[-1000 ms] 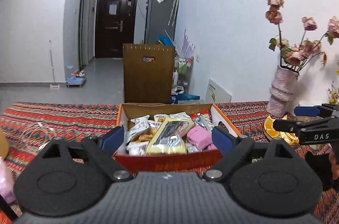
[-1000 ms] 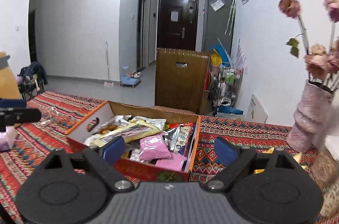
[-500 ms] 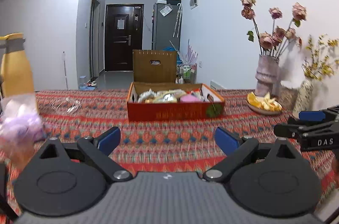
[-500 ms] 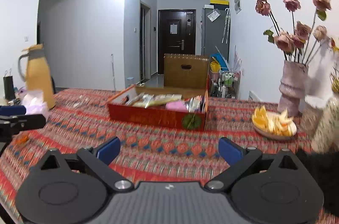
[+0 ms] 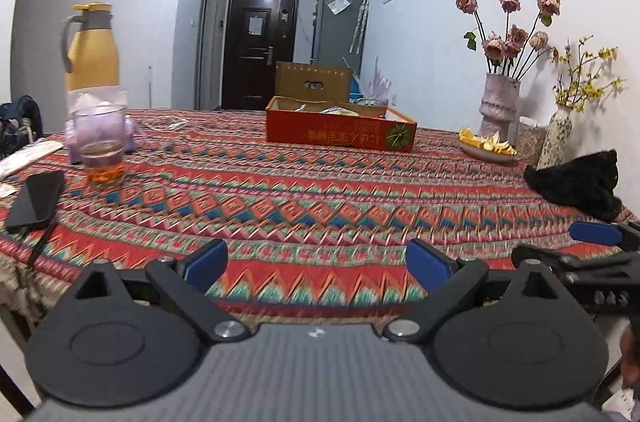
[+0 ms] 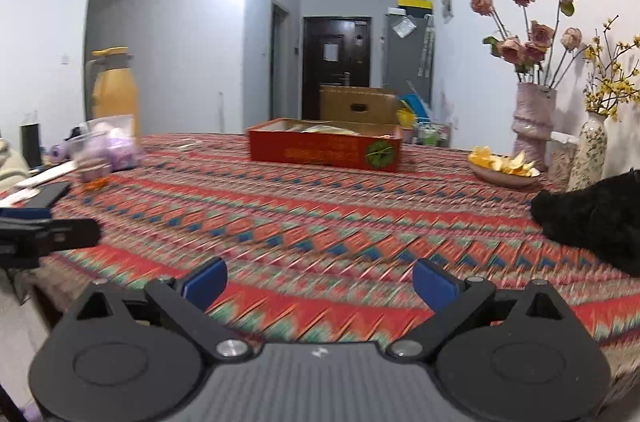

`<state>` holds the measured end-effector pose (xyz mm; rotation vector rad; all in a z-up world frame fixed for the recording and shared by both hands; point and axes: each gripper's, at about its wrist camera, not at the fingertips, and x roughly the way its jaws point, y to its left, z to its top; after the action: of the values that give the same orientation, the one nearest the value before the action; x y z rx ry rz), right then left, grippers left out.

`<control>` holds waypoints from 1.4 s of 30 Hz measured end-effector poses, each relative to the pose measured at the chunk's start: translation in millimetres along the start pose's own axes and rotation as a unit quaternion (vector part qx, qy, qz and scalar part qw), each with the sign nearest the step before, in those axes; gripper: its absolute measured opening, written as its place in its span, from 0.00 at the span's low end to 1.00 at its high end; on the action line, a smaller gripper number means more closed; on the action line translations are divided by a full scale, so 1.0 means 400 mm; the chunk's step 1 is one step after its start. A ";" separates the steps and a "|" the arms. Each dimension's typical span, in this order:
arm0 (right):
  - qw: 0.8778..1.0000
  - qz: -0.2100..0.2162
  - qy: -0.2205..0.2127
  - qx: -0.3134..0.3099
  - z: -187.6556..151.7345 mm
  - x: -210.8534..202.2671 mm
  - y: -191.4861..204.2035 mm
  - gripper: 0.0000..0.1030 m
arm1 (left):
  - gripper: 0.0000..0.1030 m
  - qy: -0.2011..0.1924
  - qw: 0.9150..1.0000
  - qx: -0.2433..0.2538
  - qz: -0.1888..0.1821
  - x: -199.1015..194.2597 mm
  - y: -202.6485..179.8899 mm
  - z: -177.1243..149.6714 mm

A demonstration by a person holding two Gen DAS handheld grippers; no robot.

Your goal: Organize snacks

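Two grippers spread wide, empty: left gripper [image 5: 316, 262], right gripper [image 6: 320, 282] at near bench [image 5: 320, 190] edge. Snack box [image 5: 340, 130] far across bench, filled. Judgement: retreat step; keep both level, clear of glass [image 5: 100, 142].

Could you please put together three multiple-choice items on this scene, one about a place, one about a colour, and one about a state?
1. Where does the plate of orange peels sit?
A. inside the red snack box
B. on the tablecloth between the red snack box and the pink vase
C. beside the yellow jug

2. What colour is the thermos jug?
A. yellow
B. green
C. white

3. How does the left gripper stand?
A. shut on a snack packet
B. shut and empty
C. open, nothing between its pads

Answers: 1 B, the plate lies on the cloth right of the box, in front of the vase. 2 A, its body is plainly yellow. 3 C, only tablecloth shows between the blue pads.
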<state>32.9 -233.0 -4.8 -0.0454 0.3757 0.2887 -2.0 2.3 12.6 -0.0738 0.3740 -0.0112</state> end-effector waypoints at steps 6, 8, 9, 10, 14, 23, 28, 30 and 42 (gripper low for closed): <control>1.000 0.016 -0.009 -0.020 -0.069 -0.091 0.056 0.97 | 0.97 -0.023 1.000 0.000 0.000 -0.064 0.018 -0.008; 1.000 0.000 -0.012 -0.005 -0.068 -0.103 0.044 0.96 | 0.97 -0.032 0.999 0.007 0.000 -0.079 0.016 -0.009; 1.000 -0.002 -0.016 0.006 -0.067 -0.109 0.037 0.96 | 0.97 -0.035 0.999 0.010 -0.003 -0.088 0.015 -0.011; 1.000 -0.003 -0.019 0.014 -0.063 -0.114 0.031 0.96 | 0.97 -0.037 0.999 0.013 -0.007 -0.095 0.014 -0.012; 1.000 -0.012 -0.017 0.012 -0.052 -0.121 0.027 0.96 | 0.98 -0.039 0.999 0.019 -0.014 -0.103 0.008 -0.011; 1.000 -0.009 -0.021 0.020 -0.047 -0.126 0.021 0.96 | 0.98 -0.047 0.999 0.023 -0.014 -0.108 0.006 -0.009; 1.000 -0.007 -0.020 0.019 -0.046 -0.126 0.025 0.96 | 0.98 -0.048 0.998 0.023 -0.015 -0.106 0.008 -0.009; 1.000 -0.007 -0.020 0.019 -0.046 -0.126 0.025 0.96 | 0.98 -0.046 0.999 0.021 -0.015 -0.105 0.008 -0.010; 1.000 -0.009 -0.018 0.021 -0.051 -0.126 0.029 0.96 | 0.98 -0.045 0.999 0.020 -0.016 -0.105 0.011 -0.013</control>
<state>-22.4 -237.6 -4.9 -0.0022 0.3458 0.2640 -43.0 7.4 22.7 -0.0399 0.2831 -0.0473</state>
